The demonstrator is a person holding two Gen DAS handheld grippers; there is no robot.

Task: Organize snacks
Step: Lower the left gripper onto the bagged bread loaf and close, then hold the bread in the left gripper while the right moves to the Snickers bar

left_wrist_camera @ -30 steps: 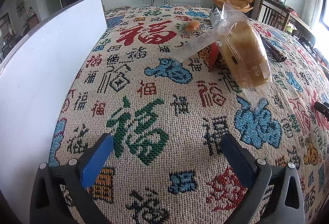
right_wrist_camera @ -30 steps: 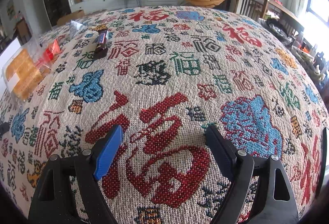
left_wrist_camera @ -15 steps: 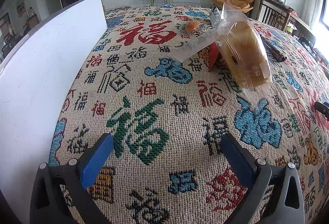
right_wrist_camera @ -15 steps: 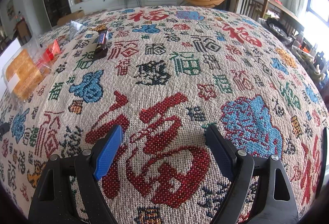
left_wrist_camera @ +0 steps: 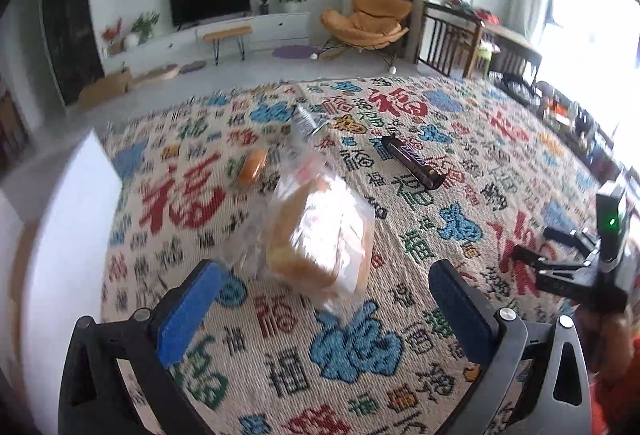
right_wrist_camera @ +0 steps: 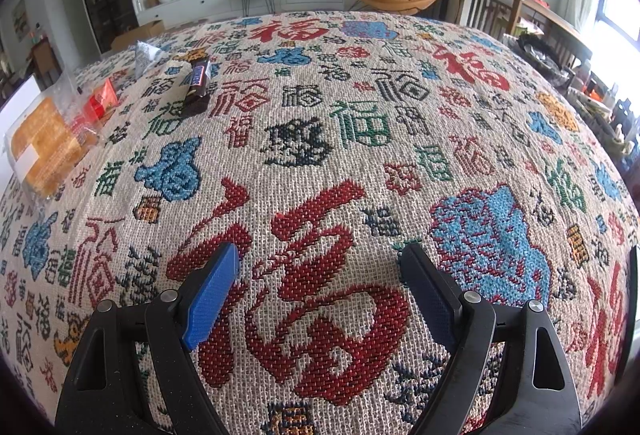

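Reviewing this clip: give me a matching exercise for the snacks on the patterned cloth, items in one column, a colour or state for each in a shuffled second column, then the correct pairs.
Items:
1. bagged bread
2. chocolate bar
3. small round bun
4. left claw

Descriptions:
A. dark brown wrapper, lying flat
B. open, holding nothing
C. orange, beyond the bread
D. clear plastic bag, just ahead of the blue pads

Pairs: 1-D, 2-A, 3-C, 4-B

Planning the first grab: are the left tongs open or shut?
Open: left tongs show blue pads spread wide, only tablecloth between, bagged bread just ahead.
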